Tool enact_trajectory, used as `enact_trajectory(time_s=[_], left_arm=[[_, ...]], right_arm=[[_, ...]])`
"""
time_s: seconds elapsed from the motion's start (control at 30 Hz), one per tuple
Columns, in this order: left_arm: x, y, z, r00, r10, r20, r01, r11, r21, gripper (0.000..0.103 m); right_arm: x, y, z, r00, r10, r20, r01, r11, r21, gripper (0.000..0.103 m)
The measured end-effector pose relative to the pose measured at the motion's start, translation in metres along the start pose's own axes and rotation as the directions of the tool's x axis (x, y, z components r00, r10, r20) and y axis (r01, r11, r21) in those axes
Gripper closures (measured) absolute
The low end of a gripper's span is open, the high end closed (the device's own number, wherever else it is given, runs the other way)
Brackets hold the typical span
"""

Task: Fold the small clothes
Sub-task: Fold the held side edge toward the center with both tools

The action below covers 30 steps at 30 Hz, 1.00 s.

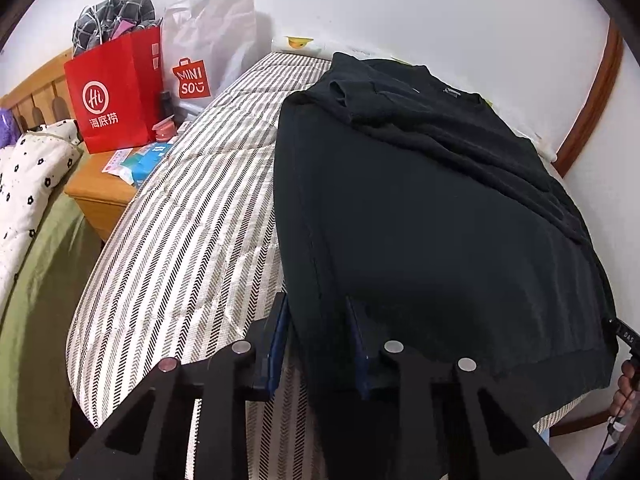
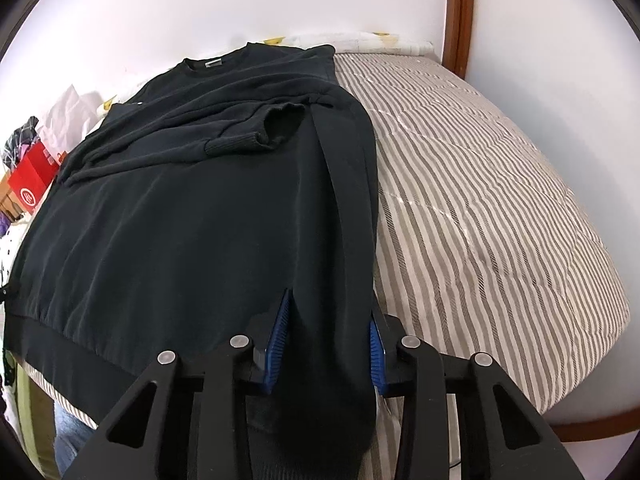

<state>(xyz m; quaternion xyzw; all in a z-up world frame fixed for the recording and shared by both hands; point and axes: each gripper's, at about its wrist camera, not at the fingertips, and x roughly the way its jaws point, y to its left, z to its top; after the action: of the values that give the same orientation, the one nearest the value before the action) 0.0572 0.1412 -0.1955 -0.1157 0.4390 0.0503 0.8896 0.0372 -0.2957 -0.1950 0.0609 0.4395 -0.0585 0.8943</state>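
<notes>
Pinching both hem corners of the black sweatshirt (image 1: 420,216).
I'm clamping left gripper (image 1: 318,340) and right gripper (image 2: 328,344) narrowly on hem, so it lifts evenly for folding.

**Cloth, wood and paper**

The black sweatshirt (image 1: 420,220) is matt, soft knit cloth with ribbed cuffs. The bed cover (image 1: 192,216) is quilted woven cloth, striped and slightly rough. The red bag (image 1: 112,92) is smooth paper. The nightstand (image 1: 100,196) is varnished wood. The fingers (image 2: 278,340) carry ridged blue pads on matt black plastic.
</notes>
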Motion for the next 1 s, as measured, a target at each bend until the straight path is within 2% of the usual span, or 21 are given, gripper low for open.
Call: enact_trajectory(time_s=[0.3,0.53,1.0], left_arm=[[0.004,-0.002,0.003,1.0,0.0,0.007,0.0,1.0,0.0,0.077],[0.003,-0.008,0.0,0.999,0.029,0.025,-0.03,0.999,0.027,0.077],[0.002,-0.009,-0.001,0.999,0.024,0.039,-0.025,0.999,0.031,0.077]], right_arm=[[0.01,0.004,0.01,1.0,-0.01,0.028,0.01,1.0,-0.005,0.065],[0.008,0.004,0.008,0.999,-0.019,0.039,0.018,1.0,0.022,0.065],[0.005,0.007,0.001,0.998,-0.04,0.056,0.04,0.999,-0.002,0.065]])
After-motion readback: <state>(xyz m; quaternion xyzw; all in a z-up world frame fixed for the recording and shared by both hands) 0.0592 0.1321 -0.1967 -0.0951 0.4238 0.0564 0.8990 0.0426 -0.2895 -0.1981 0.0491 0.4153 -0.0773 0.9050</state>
